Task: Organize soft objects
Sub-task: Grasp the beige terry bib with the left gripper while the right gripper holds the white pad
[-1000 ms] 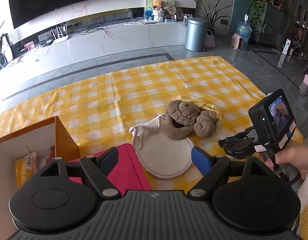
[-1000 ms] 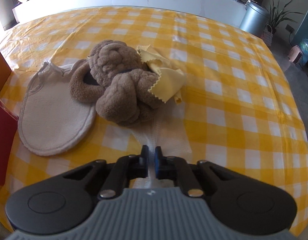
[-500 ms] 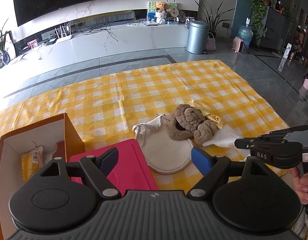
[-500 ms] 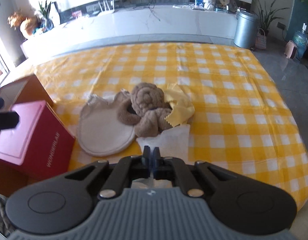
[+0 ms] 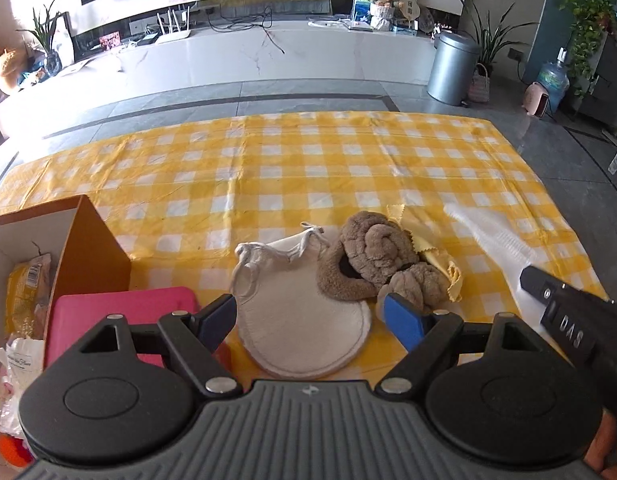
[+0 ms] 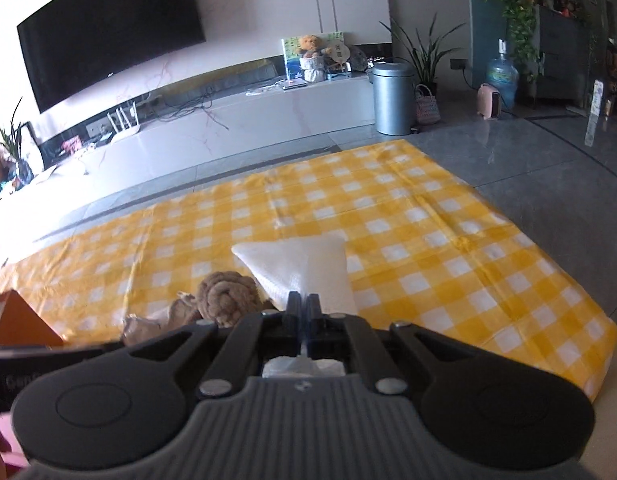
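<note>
My right gripper (image 6: 304, 306) is shut on a white cloth (image 6: 304, 266), which hangs lifted above the yellow checked tablecloth (image 6: 428, 240). In the left wrist view the same white cloth (image 5: 492, 236) stretches up to the right gripper (image 5: 526, 278) at the right. My left gripper (image 5: 308, 316) is open and empty, hovering over a round cream mitt (image 5: 304, 328). Beside the mitt lie brown fluffy slippers (image 5: 372, 260) and a yellow cloth (image 5: 440, 264). The brown slippers (image 6: 224, 296) also show just left of the held cloth.
An open orange box (image 5: 84, 240) holding packets stands at the left, with a pink box (image 5: 120, 316) in front of it. The tablecloth (image 5: 308, 168) stretches far behind the pile. Beyond are a grey bin (image 5: 452, 68), a white TV bench (image 5: 244, 56) and plants.
The right gripper has risen and lifted the white cloth off the table, out from beside the slippers. The left gripper has shifted to the right and now hovers over the mitt.
</note>
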Demonstrator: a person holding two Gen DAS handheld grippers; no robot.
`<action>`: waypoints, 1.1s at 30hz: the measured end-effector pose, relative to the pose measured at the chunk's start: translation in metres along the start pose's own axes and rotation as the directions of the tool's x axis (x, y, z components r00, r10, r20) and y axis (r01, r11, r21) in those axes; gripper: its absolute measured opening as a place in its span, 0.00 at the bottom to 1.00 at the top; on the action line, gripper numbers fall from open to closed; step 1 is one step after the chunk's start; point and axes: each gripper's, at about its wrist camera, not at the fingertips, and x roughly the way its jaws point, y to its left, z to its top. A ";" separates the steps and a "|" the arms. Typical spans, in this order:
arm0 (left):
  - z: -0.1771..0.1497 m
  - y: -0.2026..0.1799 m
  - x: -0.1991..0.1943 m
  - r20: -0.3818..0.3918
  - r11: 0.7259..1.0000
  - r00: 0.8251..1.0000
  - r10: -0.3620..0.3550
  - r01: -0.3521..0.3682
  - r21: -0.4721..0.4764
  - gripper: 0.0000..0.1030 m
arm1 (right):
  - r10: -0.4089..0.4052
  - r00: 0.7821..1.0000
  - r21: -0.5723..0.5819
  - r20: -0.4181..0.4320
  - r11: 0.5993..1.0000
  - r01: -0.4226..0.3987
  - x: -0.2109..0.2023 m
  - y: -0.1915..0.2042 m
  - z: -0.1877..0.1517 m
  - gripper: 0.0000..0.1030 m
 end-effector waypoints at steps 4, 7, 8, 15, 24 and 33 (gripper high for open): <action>-0.011 -0.020 0.024 0.001 0.999 1.000 0.030 -0.030 -0.011 0.95 | -0.022 1.000 0.055 0.006 0.998 0.021 -0.002 -0.041 -0.007 0.00; -0.020 -0.029 0.046 -0.039 0.999 0.998 0.040 -0.040 0.010 0.95 | -0.029 0.999 0.103 0.026 0.994 0.026 -0.007 -0.058 -0.009 0.00; -0.022 -0.030 0.053 -0.050 0.999 0.998 0.044 -0.044 0.015 0.95 | -0.045 0.999 0.104 0.028 0.994 0.042 -0.007 -0.059 -0.009 0.00; -0.038 -0.028 0.088 -0.131 0.998 0.990 0.055 -0.049 0.045 0.95 | -0.103 0.995 0.027 -0.018 0.994 0.103 0.013 -0.048 -0.015 0.00; -0.038 -0.025 0.117 -0.165 0.993 0.986 0.037 -0.019 0.115 1.00 | -0.107 0.994 0.007 -0.016 0.994 0.107 0.010 -0.037 -0.018 0.00; -0.041 -0.021 0.122 -0.072 0.997 0.997 0.011 -0.005 0.082 1.00 | -0.106 0.994 0.011 -0.035 0.994 0.106 0.015 -0.036 -0.020 0.01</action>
